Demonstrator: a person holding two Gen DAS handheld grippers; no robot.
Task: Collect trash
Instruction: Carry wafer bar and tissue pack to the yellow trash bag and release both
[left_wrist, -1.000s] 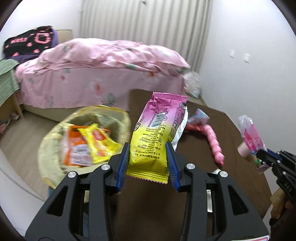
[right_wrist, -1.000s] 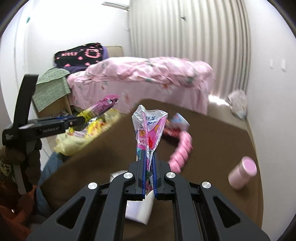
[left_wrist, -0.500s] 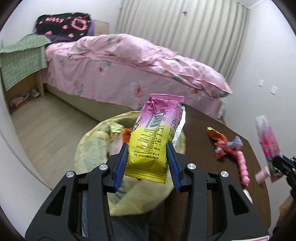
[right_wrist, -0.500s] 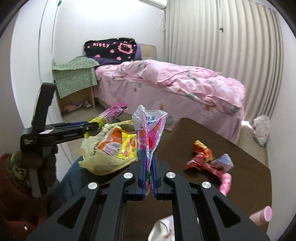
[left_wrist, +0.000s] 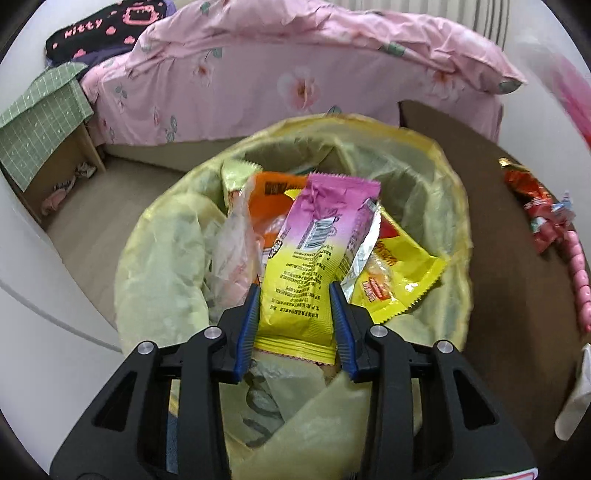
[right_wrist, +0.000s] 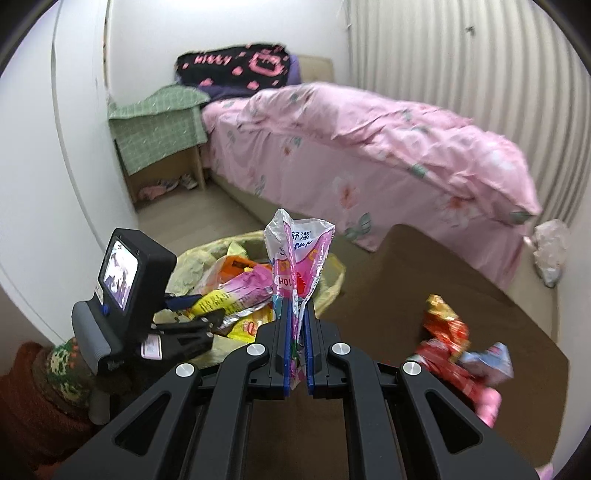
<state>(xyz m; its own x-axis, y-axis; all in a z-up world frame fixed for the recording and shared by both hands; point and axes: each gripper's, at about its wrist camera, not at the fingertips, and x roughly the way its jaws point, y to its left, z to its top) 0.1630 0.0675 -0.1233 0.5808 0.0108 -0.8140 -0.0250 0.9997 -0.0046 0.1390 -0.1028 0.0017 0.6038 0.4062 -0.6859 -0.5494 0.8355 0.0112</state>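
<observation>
So the left gripper (left_wrist: 294, 306) with the blue pads has its fingers pinched on the sides of a pink-and-yellow crinkly snack wrapper (left_wrist: 314, 258), barcode side facing the camera, and it's hanging right over the mouth of the pale yellow plastic trash bag (left_wrist: 162, 258). Inside the bag you can see an orange packet (left_wrist: 271, 199), a bright yellow foil wrapper with a zigzag edge (left_wrist: 402, 284) and some clear crumpled plastic (left_wrist: 232, 247). The right gripper (right_wrist: 296, 347) is squeezed nearly flat on a thin pink-and-white plastic wrapper (right_wrist: 297, 258) that sticks straight up between its fingers, held above the edge of the dark brown table (right_wrist: 406, 266), just to the right of the trash bag (right_wrist: 332, 273). From that side the left gripper (right_wrist: 195, 314) shows up with the snack wrapper (right_wrist: 236, 291) poking out over the bag. More trash is on the table off to the right: a red-and-gold crumpled wrapper (right_wrist: 443, 325), a small pale blue packet (right_wrist: 495, 358) touching it, and something pink and bumpy (left_wrist: 580, 284) just beside those. Behind everything there's a bed with a pink floral duvet (right_wrist: 369, 140) and a small wooden stand draped in green checked cloth (right_wrist: 159, 122).
</observation>
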